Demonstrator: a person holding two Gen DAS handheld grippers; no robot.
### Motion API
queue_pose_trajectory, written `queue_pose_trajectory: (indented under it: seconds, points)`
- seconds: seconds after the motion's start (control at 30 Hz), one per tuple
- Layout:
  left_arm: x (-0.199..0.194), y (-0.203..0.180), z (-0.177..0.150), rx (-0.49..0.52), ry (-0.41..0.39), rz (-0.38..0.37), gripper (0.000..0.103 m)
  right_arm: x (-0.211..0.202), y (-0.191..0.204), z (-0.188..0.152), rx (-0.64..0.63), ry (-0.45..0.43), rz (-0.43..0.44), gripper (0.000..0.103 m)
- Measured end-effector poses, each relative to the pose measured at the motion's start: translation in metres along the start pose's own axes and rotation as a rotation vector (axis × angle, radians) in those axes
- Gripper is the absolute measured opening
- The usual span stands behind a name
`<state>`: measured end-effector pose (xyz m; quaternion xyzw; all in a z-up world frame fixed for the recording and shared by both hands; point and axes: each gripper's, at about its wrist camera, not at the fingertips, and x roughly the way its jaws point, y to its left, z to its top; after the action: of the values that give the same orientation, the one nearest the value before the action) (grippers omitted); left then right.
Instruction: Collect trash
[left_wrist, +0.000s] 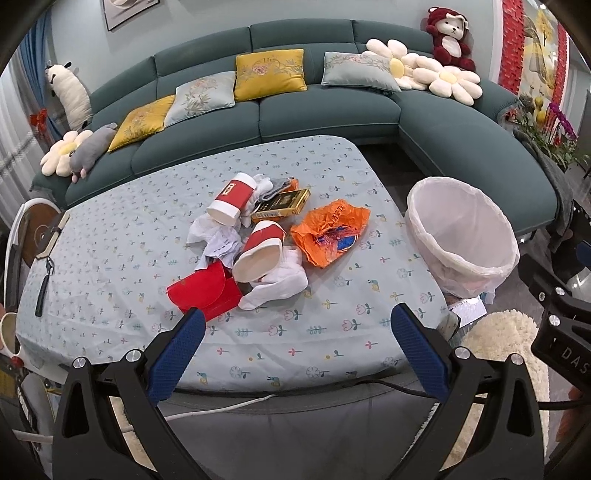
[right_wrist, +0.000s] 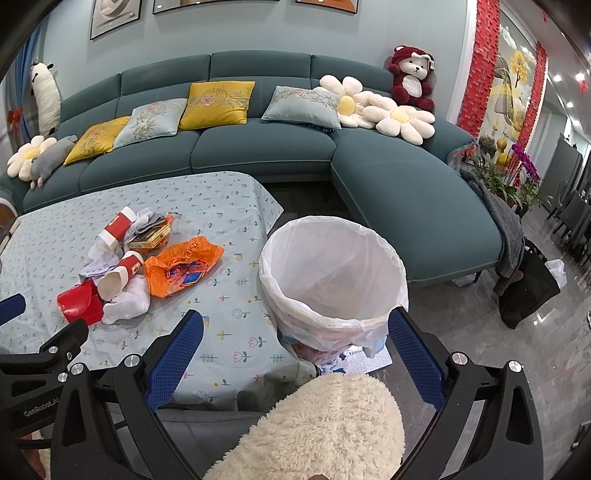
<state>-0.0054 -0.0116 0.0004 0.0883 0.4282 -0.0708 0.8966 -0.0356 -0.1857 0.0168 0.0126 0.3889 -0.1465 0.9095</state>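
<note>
A pile of trash lies mid-table: two red-and-white paper cups (left_wrist: 258, 249) (left_wrist: 231, 201), a red folded packet (left_wrist: 205, 290), crumpled white tissue (left_wrist: 279, 286), a gold-black box (left_wrist: 280, 205) and an orange plastic bag (left_wrist: 328, 230). The pile also shows in the right wrist view, with the orange bag (right_wrist: 183, 264) nearest. A bin with a white liner (left_wrist: 461, 236) (right_wrist: 332, 273) stands at the table's right edge. My left gripper (left_wrist: 297, 325) is open and empty, just short of the pile. My right gripper (right_wrist: 293, 332) is open and empty, in front of the bin.
The table has a floral blue cloth (left_wrist: 314, 332). A teal sofa (left_wrist: 314, 110) with cushions and plush toys runs behind and to the right. A fluffy cream stool (right_wrist: 321, 421) sits below the bin. A notebook and strap (left_wrist: 48, 258) lie at the table's left.
</note>
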Motion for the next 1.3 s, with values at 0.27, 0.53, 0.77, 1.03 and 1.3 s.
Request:
queue_pose_trajectory:
  seconds: [0.27,0.53,0.77,1.03,1.3]
  points:
    - [0.0004,0.0004,0.0001,0.005,0.008,-0.004,0.096,-0.0007,-0.0007,0.0001,-0.001,-0.002,-0.002,0.096]
    - [-0.0004,0.0001,0.0014,0.003,0.006,-0.015,0.096,-0.0014,-0.0023,0.0008,0.002,-0.003,-0.005,0.096]
    - [-0.0010,-0.0011,0.0023,0.007,0.005,-0.019,0.096,-0.0003,-0.0036,0.0007,0.004,-0.004,-0.009,0.096]
    - [-0.0011,-0.0030,0.0045,0.015,-0.001,-0.021,0.096,-0.0005,-0.0050,0.0002,0.007,-0.005,-0.013,0.096]
    - [0.0020,-0.0004,0.0070,0.002,0.000,-0.020,0.096,0.0013,-0.0072,0.0015,0.008,-0.005,-0.021,0.096]
